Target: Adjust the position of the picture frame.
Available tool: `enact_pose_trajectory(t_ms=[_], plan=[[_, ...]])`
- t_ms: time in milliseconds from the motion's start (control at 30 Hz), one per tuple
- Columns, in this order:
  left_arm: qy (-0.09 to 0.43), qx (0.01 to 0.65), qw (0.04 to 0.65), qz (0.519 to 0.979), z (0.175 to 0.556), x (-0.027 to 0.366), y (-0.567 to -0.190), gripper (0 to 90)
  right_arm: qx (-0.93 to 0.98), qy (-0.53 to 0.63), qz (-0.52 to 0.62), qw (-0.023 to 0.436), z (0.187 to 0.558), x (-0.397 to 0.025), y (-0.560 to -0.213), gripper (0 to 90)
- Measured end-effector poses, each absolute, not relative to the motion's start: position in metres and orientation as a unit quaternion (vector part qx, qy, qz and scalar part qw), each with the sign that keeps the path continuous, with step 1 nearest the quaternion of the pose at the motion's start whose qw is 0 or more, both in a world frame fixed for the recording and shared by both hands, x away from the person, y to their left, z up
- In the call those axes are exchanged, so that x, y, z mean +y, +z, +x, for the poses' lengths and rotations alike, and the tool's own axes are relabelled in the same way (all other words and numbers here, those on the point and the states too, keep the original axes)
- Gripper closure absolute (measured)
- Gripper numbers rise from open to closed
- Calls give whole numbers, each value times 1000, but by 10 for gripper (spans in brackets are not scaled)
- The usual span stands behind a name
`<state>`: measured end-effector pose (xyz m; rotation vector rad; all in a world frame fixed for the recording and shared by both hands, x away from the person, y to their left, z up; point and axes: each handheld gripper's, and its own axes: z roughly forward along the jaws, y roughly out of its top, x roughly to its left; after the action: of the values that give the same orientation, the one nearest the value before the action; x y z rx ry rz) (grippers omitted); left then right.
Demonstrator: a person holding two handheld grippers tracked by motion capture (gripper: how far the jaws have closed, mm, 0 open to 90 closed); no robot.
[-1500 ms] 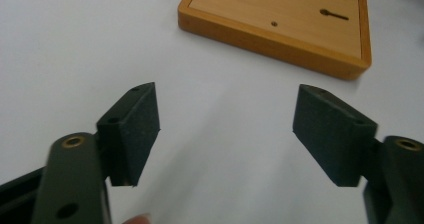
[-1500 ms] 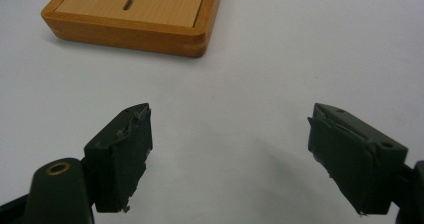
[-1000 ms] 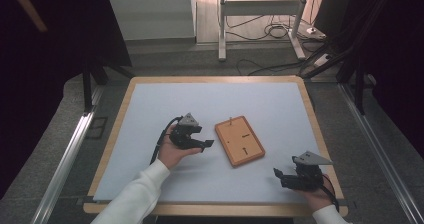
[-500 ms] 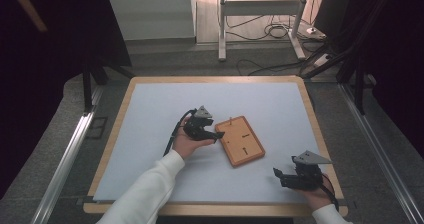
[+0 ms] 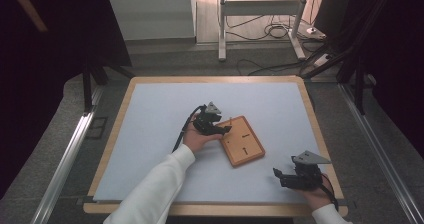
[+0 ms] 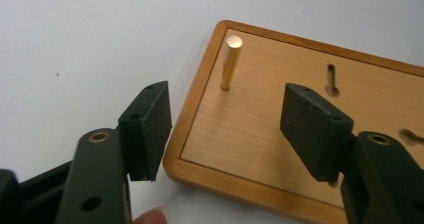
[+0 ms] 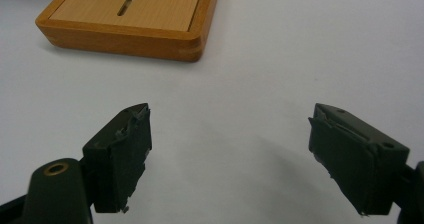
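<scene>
High view: my left tool (image 5: 214, 124) has travelled from the open table surface to the wooden peg board's (image 5: 246, 146) far-left corner since a second ago; I judge the approach to the brass peg (image 5: 230, 120) nearly complete. My right tool (image 5: 296, 176) remains parked near the table's near-right corner.

Left gripper view: jaws spread wide and empty, straddling the board's corner, the upright peg (image 6: 231, 61) just beyond them. Hand low, pitched downward.

Right gripper view: jaws apart, nothing held, over bare table (image 7: 260, 74); board (image 7: 135, 19) well ahead.
</scene>
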<state>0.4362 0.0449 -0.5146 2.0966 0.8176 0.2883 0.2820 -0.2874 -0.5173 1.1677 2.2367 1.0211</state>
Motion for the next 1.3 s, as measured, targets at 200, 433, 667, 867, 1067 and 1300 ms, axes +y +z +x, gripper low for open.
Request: enact_pose_trajectory(t_ms=[200,433,667,867,1067,1300], plan=[[112,319,430,837,442,38,-518,426,804,365,420,208,283,-288,-518,175],[112,316,432,837,445,26,-521,545,804,364,421,209,282,-288,-518,174],[111,323,435,833,449,17,-524,700,806,363,417,214,282,-287,-517,174],[105,333,433,831,452,22,-524,831,805,363,418,215,283,-288,-517,173],[103,334,436,829,452,23,-524,838,804,363,418,217,282,-288,-516,173],[91,333,436,831,447,32,-523,836,804,363,418,217,282,-290,-517,171]])
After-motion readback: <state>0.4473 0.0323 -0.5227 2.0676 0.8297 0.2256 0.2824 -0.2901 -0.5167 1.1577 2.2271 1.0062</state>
